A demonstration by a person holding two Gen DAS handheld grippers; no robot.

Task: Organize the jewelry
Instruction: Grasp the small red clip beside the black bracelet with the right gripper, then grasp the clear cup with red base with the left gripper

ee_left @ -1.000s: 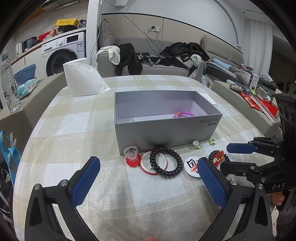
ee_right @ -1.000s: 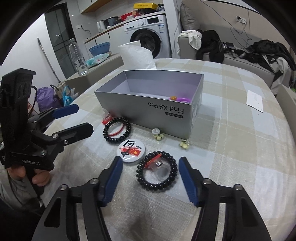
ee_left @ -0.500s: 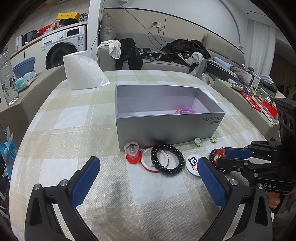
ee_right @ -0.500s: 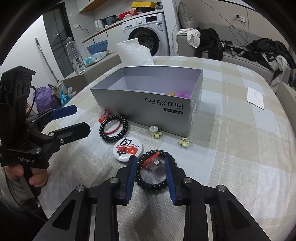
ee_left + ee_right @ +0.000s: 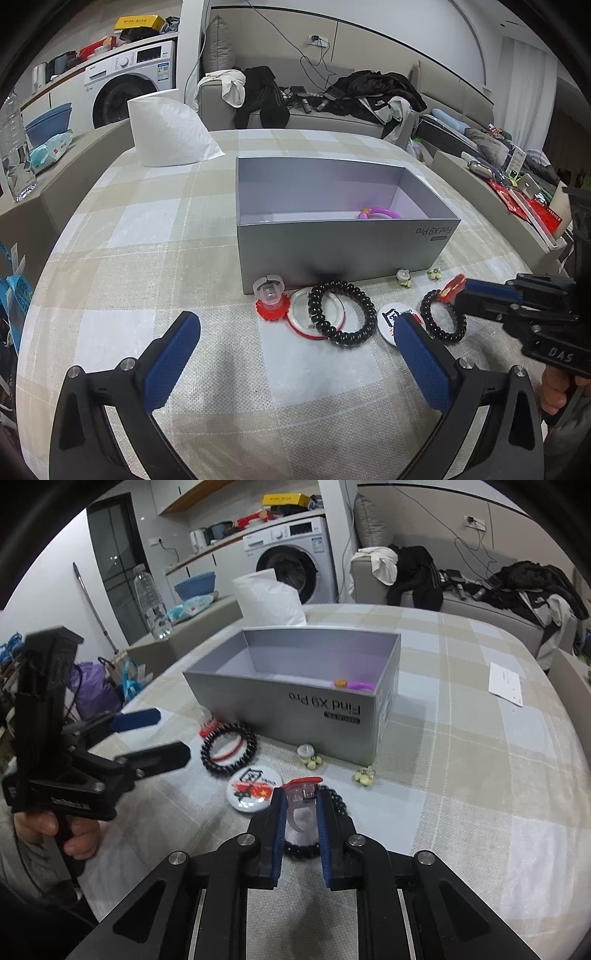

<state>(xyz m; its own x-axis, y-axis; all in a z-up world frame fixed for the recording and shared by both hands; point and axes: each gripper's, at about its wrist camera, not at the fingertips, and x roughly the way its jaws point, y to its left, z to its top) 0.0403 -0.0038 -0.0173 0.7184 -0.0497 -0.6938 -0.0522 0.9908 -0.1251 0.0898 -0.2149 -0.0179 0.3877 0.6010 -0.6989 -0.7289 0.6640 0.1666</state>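
A grey open box (image 5: 343, 240) stands mid-table with a purple ring (image 5: 378, 213) inside. My right gripper (image 5: 300, 805) is shut on a clear toy ring with a red top (image 5: 302, 794), which sits inside a black bead bracelet (image 5: 334, 801). The same ring (image 5: 451, 286) and bracelet (image 5: 441, 317) show in the left wrist view. My left gripper (image 5: 295, 350) is open and empty, short of a second black bracelet (image 5: 341, 314) lying over a red-rimmed bangle (image 5: 301, 314), with another clear red-based ring (image 5: 269, 295) beside them.
A round badge (image 5: 253, 784) lies between the bracelets. Two small yellow-green earrings (image 5: 309, 757) (image 5: 364, 775) lie by the box front. A white bag (image 5: 170, 133) stands behind the box, a paper slip (image 5: 505, 683) at the right. The table has curved edges.
My right gripper has closed from wide open onto the clear red-topped ring inside the bracelet. My left gripper has stayed open and drifted slightly.
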